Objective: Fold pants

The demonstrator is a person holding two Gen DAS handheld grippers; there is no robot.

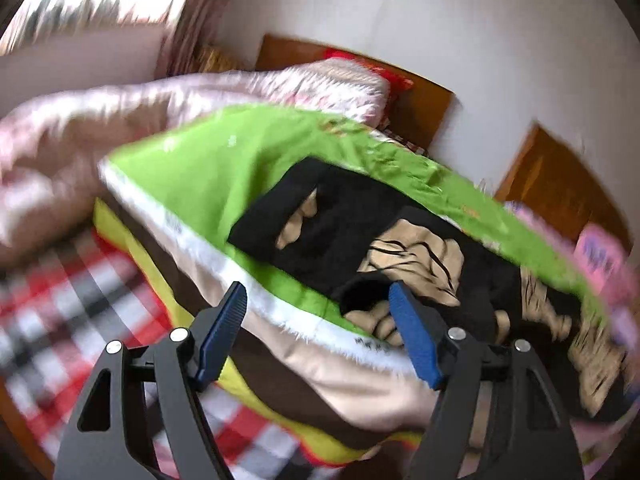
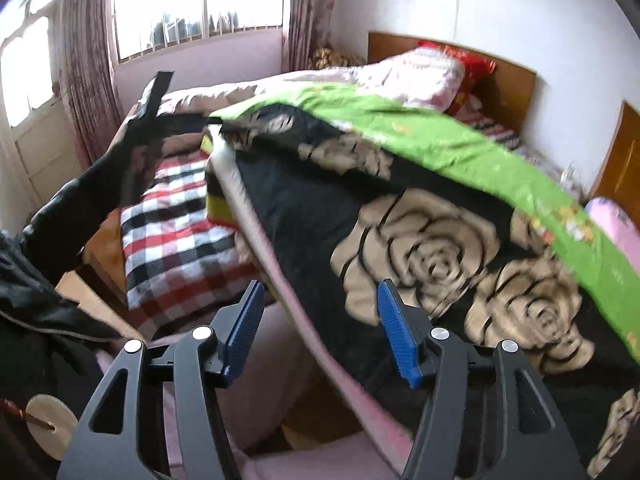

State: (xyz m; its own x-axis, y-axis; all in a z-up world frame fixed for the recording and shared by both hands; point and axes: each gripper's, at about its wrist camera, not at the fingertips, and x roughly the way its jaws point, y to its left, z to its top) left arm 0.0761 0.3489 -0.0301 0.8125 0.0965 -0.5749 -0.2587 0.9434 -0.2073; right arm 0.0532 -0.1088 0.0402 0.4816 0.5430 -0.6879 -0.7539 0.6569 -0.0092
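The pants [image 1: 352, 224] are black with large tan rose prints. They lie spread on a green blanket [image 1: 224, 164] on the bed, and fill the middle of the right wrist view [image 2: 320, 216]. My left gripper [image 1: 320, 316] is open and empty, hovering at the near edge of the pants. My right gripper [image 2: 320, 308] is open and empty above the pants' near edge. The left gripper also shows far off in the right wrist view [image 2: 160, 96], near the pants' far end.
A pink quilt [image 1: 120, 120] is heaped behind the green blanket. A red, black and white checked sheet [image 2: 176, 224] covers the bed to the left. A wooden headboard [image 2: 512, 76] and window [image 2: 200, 4] stand beyond. A pink pillow [image 2: 616, 232] lies right.
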